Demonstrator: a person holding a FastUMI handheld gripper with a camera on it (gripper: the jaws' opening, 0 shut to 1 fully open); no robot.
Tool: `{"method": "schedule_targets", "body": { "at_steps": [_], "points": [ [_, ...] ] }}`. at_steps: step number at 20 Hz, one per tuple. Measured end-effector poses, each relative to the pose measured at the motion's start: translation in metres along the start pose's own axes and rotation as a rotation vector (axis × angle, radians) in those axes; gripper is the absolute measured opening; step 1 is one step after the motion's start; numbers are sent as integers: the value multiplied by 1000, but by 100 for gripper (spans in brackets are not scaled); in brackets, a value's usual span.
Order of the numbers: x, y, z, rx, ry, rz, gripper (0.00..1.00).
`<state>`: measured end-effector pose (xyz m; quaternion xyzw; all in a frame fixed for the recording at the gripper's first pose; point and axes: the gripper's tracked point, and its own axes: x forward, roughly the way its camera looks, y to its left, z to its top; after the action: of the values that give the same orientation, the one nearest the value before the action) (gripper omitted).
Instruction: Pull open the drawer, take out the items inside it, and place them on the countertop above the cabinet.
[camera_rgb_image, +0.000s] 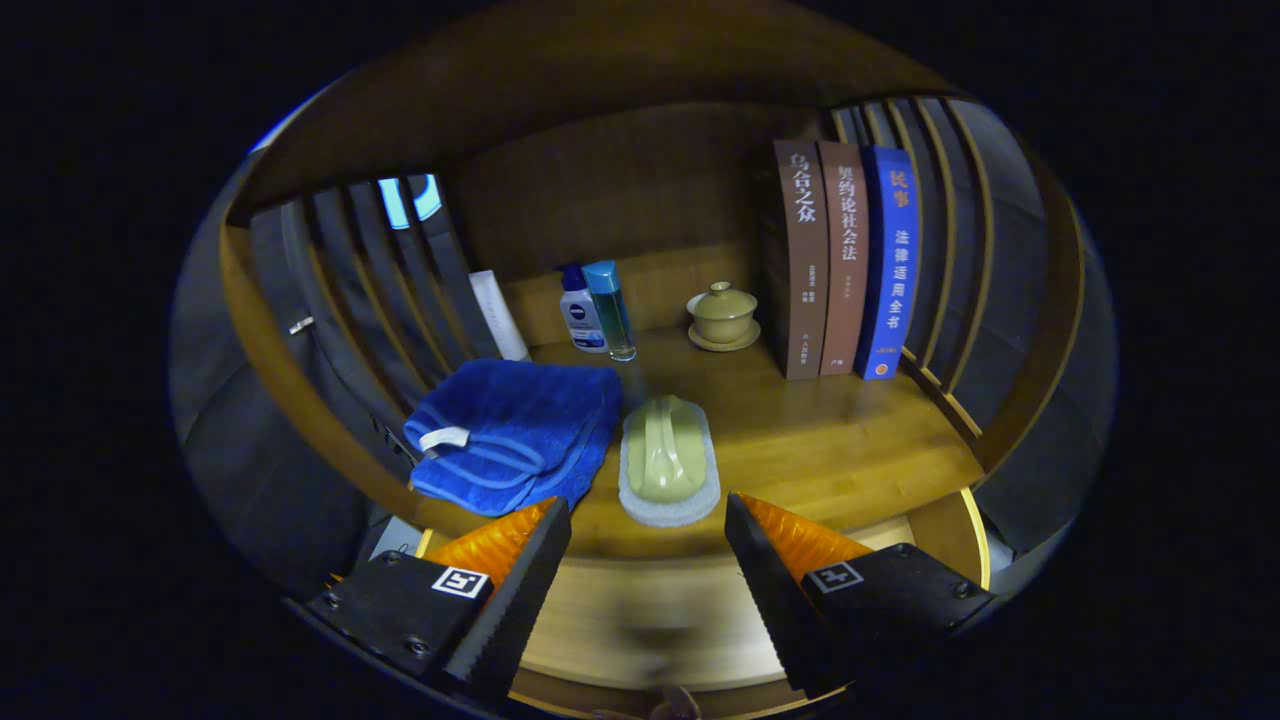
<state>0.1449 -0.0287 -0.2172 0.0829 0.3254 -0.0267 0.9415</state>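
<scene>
Gripper view: blue towel (515, 432) touches the scrub brush (668, 458); books (845, 262) stand well behind it. Gripper (648, 528) jaws spread, empty, brush just ahead between them.

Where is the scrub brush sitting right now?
In the gripper view, the scrub brush lies on the wooden countertop, just ahead of the open claw, touching the folded blue towel beside it.

Three upright books carry Chinese spine titles: the dark brown book (801, 262) reads 乌合之众; the reddish book (846, 262) 契约论社会法; the blue book (890, 265) 民事 and 法律适用全书; the white bottle's (581, 312) label is too small to read.
</scene>
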Motion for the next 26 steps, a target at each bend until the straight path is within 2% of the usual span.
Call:
{"method": "schedule_targets", "body": {
  "at_steps": [5, 9, 12, 18, 26],
  "points": [
    [-68, 10, -20, -21, -219, 27, 99],
    [-107, 10, -71, -110, -339, 4, 99],
    [-132, 6, -103, -105, -449, -11, 99],
    [-131, -14, -179, -46, -391, -53, 99],
    [-106, -30, -198, -45, -320, -91, 99]
  ]
}}
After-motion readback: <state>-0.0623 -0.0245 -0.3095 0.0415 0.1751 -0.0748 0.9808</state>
